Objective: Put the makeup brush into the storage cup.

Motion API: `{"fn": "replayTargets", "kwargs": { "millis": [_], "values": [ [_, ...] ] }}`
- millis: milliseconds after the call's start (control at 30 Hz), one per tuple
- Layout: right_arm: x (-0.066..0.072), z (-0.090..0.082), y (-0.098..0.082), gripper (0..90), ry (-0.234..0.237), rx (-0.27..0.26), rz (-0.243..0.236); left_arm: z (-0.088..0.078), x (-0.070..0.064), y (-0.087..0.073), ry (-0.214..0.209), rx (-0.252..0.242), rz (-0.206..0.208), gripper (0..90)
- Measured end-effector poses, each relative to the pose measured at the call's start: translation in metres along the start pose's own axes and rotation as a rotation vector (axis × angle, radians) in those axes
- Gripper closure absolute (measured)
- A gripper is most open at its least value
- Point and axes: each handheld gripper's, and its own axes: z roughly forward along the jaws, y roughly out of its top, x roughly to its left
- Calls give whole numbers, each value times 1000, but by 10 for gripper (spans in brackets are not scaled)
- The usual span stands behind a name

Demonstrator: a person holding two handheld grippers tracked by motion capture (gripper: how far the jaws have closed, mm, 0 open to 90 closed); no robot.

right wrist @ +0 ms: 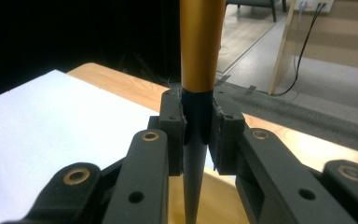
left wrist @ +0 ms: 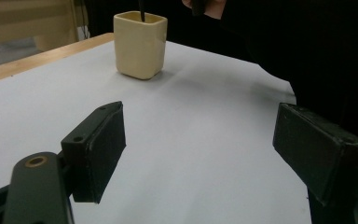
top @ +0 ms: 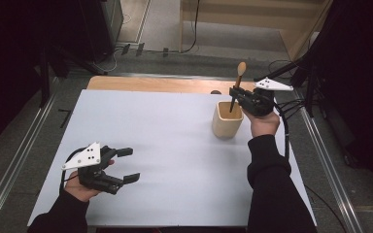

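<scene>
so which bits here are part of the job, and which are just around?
In the job:
- spoon, clamped in right gripper, tip inside the cup
- cream cup

Just around:
- left gripper, open, idle
- white sheet
- floor cables

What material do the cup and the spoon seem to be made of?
The cup looks like glazed ceramic: cream, smooth, with a soft sheen and thick rounded rim, though plastic is possible. The spoon seems wooden at its pale brown bowl end; its lower handle is dark and matte, perhaps painted or coated.
</scene>
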Motion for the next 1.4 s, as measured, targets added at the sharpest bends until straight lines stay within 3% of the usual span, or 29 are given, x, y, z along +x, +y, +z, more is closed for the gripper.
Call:
{"fn": "replayTargets", "kwargs": {
  "millis": [67, 533, 867, 900, 933, 967, 1000, 1067, 1167, 1400],
  "values": [
    [1, 1, -4, 786, -3, -17, -3, 0, 0, 0, -1, 0, 1, 179],
    [3, 8, -26, 784, 4, 25, 23, 0, 1, 0, 6, -1, 1, 179],
    [6, 7, -25, 778, 12, 48, 6, 2, 2, 0, 6, 10, -11, 179],
    [6, 6, -25, 728, 8, 64, -12, 2, 2, 0, 7, 16, -13, 179],
    [6, 6, -26, 600, 17, 62, -13, 3, 3, -1, 7, 22, -14, 179],
    [4, 5, -26, 392, 66, 39, 13, 3, 3, -1, 10, 23, -11, 179],
    [3, 3, -25, 300, 78, 27, 48, 2, 3, -1, 11, 21, -12, 179],
    [4, -2, -25, 170, 70, 16, 64, 1, 4, -1, 13, 20, -16, 179],
    [6, -10, -30, 149, 43, -21, 51, 1, 5, -1, 21, 17, -19, 179],
    [9, -15, -46, 149, 55, -5, 34, -1, 6, -2, 31, 11, -25, 179]
  ]
}}
